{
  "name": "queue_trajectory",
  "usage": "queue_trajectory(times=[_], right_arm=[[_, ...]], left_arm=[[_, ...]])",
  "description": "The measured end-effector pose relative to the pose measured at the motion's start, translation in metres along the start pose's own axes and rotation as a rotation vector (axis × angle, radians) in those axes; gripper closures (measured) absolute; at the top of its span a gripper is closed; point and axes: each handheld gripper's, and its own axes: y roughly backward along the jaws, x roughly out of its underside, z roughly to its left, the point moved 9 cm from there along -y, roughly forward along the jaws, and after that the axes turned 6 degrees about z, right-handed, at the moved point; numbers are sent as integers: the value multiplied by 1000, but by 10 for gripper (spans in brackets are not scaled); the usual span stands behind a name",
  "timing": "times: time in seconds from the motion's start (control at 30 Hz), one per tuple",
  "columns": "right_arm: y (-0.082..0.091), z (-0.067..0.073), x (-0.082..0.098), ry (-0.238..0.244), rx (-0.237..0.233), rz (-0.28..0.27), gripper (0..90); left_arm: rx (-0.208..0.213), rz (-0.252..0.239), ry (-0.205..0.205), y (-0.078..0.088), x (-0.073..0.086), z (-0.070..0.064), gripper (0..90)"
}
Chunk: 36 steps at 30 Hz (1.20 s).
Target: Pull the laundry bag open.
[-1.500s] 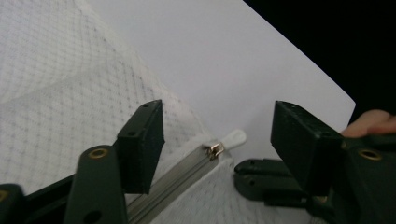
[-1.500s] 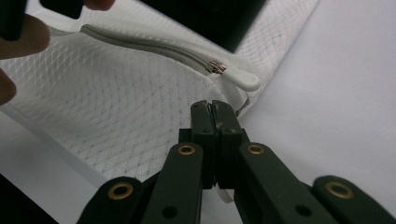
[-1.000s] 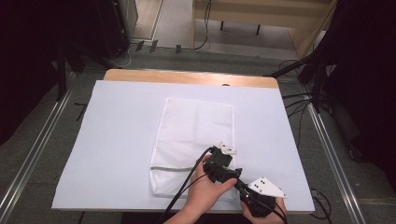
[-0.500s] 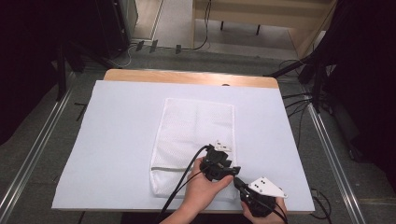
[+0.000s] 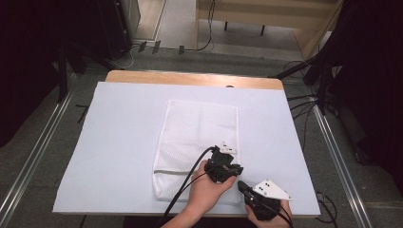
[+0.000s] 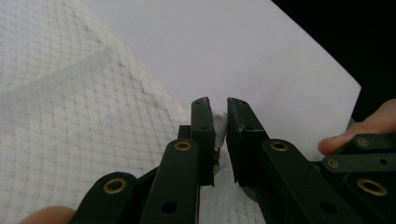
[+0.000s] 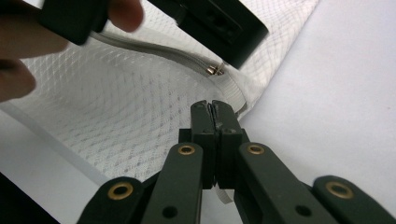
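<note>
A grey carpeted floor (image 5: 180, 26) is seen beyond the wooden table (image 5: 190, 78) — flanked by aluminium rails (image 5: 35, 156), black cables (image 5: 304, 102) and dark drapes.

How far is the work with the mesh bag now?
Done: the mesh bag lies flat, and the right gripper is shut on its corner edge. In hand: the left gripper has just been closing on a small white tab by the zipper. Left: the zipper looks closed, not yet pulled.
</note>
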Motion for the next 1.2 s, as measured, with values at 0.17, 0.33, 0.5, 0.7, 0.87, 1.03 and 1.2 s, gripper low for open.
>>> queue_trajectory(times=[0.17, 0.33, 0.5, 0.7, 0.87, 1.03, 1.2], right_arm=[[2, -6, 0, -29, 22, 1, 900], [8, -8, -6, -36, 35, -31, 900], [8, -5, -7, -25, 35, -24, 900], [12, -6, -13, -8, 60, -53, 900], [13, -4, -14, -5, 57, -57, 900], [16, -3, -16, 6, 65, -68, 900], [17, -4, -16, -6, 68, -72, 900]], left_arm=[[16, -39, 15, 9, 5, 2, 824], [29, -64, 15, 17, 13, 9, 876], [39, -56, 17, 20, 21, 15, 877], [41, -74, 37, 28, 26, 23, 877], [23, -79, 45, 32, 34, 31, 877], [-19, -87, 75, 41, 43, 49, 877], [-60, -97, 104, 54, 53, 69, 877]])
